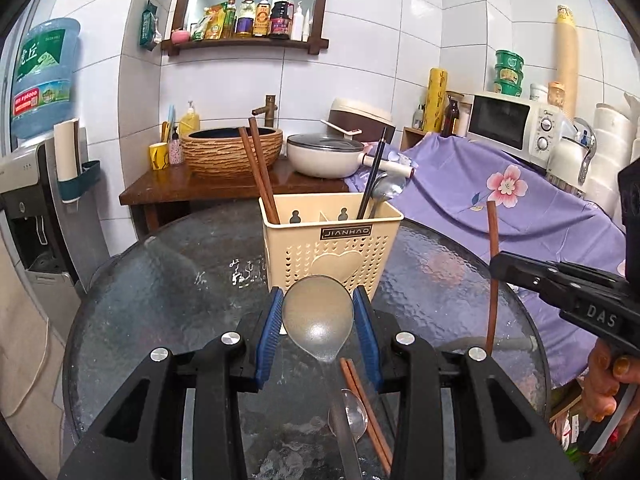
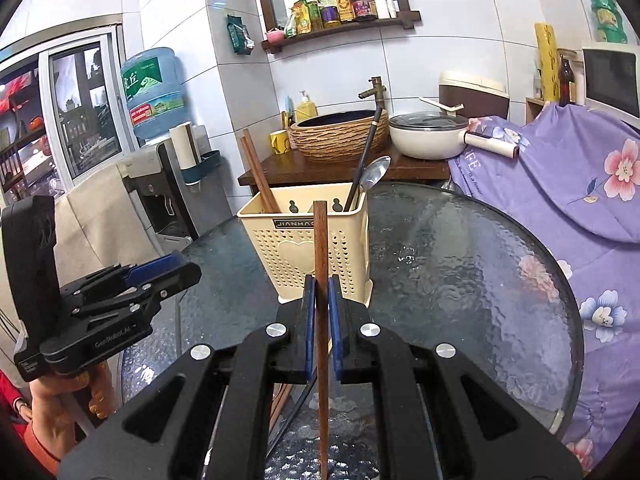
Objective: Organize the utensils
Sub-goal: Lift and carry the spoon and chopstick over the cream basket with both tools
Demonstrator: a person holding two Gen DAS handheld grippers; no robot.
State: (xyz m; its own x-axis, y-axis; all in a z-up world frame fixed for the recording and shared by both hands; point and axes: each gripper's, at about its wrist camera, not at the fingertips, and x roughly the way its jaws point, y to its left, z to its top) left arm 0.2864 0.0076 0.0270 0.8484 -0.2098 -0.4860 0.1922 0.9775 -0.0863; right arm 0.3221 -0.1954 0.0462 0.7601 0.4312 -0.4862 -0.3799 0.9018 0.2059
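Wooden and stiff, the slim brown chopstick [image 2: 321, 280] is standing upright near the cream perforated plastic caddy [image 2: 308, 256], the right gripper [image 2: 320, 312] pinching it mid-shaft; light, it may pivot. The left gripper [image 1: 318, 320] is pinching a slippery translucent plastic ladle [image 1: 318, 316] at its bowl.

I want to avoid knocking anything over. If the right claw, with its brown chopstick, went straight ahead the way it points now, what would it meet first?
Probably the cream utensil basket. It stands directly beyond the right claw, which is shut on the upright brown chopstick; only bare glass table seems to lie between them, though the depth is hard to judge.
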